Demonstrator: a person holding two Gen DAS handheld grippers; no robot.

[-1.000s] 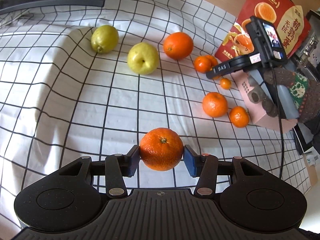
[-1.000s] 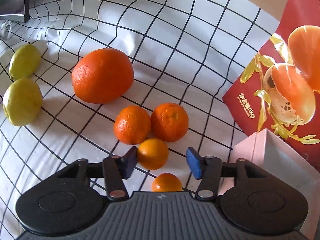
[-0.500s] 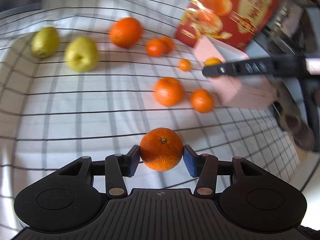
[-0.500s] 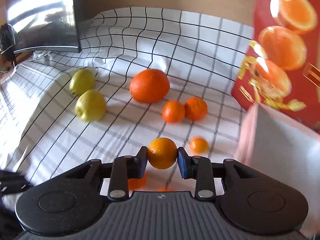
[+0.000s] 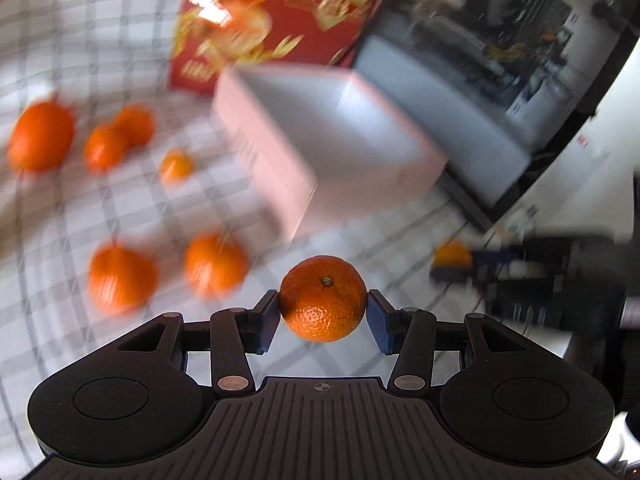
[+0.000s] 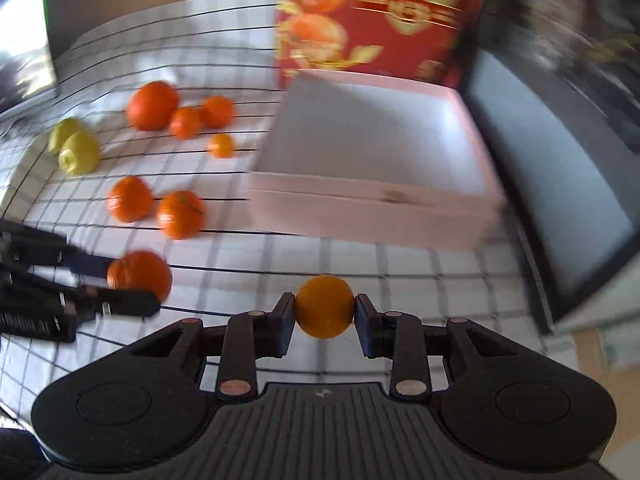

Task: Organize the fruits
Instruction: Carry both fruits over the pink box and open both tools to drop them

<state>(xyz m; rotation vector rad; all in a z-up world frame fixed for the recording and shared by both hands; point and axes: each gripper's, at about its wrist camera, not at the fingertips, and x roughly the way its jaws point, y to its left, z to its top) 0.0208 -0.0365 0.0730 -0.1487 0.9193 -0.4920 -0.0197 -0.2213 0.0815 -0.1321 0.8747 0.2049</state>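
Mandarin (image 5: 322, 298) between left tongs (image 5: 322, 318)

we seem to be in a home, at a table under a white grid-checked cloth (image 6: 360, 256). loose oranges (image 6: 152, 106) and yellow pears (image 6: 79, 153) lie toward its far left corner, a pink box (image 6: 372, 208) and a red printed fruit carton (image 6: 372, 20) stand at its far edge, with blurred clutter beyond the right edge.
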